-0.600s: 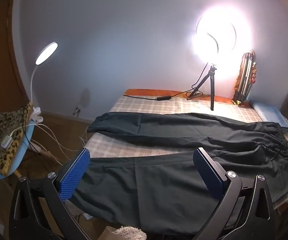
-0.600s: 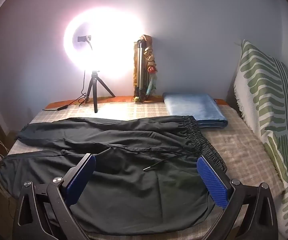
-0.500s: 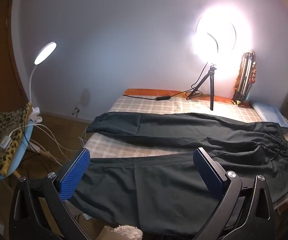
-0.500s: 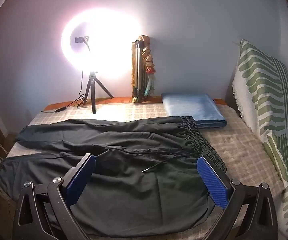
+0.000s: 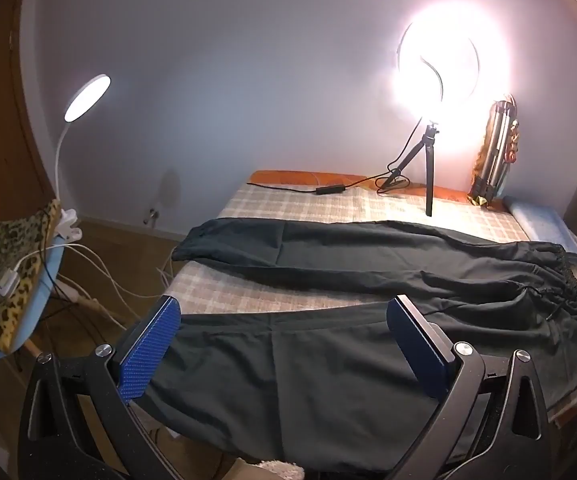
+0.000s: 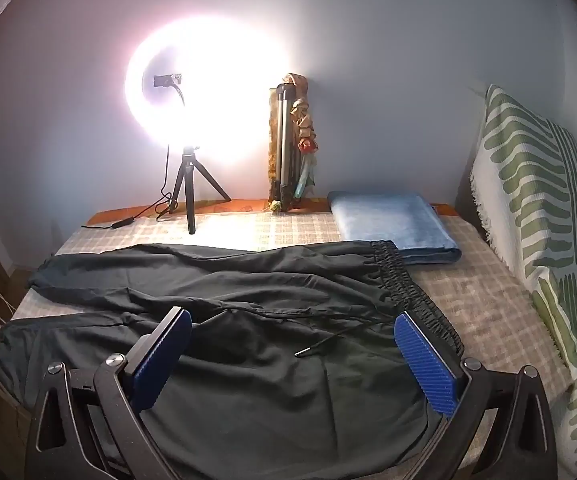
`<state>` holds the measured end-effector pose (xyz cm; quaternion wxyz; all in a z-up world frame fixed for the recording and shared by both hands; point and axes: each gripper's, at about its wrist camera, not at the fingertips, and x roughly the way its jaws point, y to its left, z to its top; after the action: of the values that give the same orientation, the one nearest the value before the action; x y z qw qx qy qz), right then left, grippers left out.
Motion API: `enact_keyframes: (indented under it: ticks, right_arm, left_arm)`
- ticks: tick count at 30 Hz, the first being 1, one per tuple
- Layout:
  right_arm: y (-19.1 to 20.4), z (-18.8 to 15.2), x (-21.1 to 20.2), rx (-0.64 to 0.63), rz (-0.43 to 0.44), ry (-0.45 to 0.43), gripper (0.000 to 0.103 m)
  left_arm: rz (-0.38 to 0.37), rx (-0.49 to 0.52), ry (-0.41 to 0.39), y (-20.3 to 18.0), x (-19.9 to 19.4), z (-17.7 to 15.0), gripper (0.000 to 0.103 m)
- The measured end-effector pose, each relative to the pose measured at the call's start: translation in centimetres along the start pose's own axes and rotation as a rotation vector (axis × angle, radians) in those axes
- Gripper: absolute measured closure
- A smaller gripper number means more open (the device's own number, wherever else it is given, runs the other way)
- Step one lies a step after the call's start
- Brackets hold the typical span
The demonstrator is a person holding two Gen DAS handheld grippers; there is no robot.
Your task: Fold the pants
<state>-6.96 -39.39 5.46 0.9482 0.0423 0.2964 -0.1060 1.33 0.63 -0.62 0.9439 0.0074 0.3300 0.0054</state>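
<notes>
Black pants [image 5: 328, 280] lie spread flat across a bed with a checked cover [image 5: 288, 204], legs apart and pointing left, elastic waistband [image 6: 412, 292] at the right. A drawstring end [image 6: 308, 350] rests on the front of the pants [image 6: 248, 320]. My left gripper [image 5: 284, 320] hovers open above the near leg, nothing between its blue pads [image 5: 150, 346]. My right gripper [image 6: 292, 334] hangs open above the hip area near the waistband, also holding nothing.
A lit ring light on a tripod [image 6: 188, 200] stands at the bed's far edge with its cable [image 5: 328, 189]. A folded blue towel [image 6: 392, 224] and a green-patterned pillow [image 6: 536, 208] lie at the right. A chair with a leopard cushion [image 5: 4, 276] and a desk lamp [image 5: 86, 98] stand left.
Both views have shifted only slightly; the grippers stay open and the pants lie as before.
</notes>
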Motion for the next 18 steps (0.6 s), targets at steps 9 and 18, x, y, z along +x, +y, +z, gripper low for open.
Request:
enact_keyframes:
  ticks: [9,18]
  right_arm:
    - [0.23,0.23,0.02,-0.009,-0.007,-0.007,0.0]
    - [0.18,0.45,-0.23,-0.005,-0.006,-0.02,0.0]
  left_arm:
    - [0.004,-0.006,-0.006,-0.02,-0.01,0.14,0.0]
    - [0.003,-0.008,-0.001,-0.21,0.15,0.32,0.0]
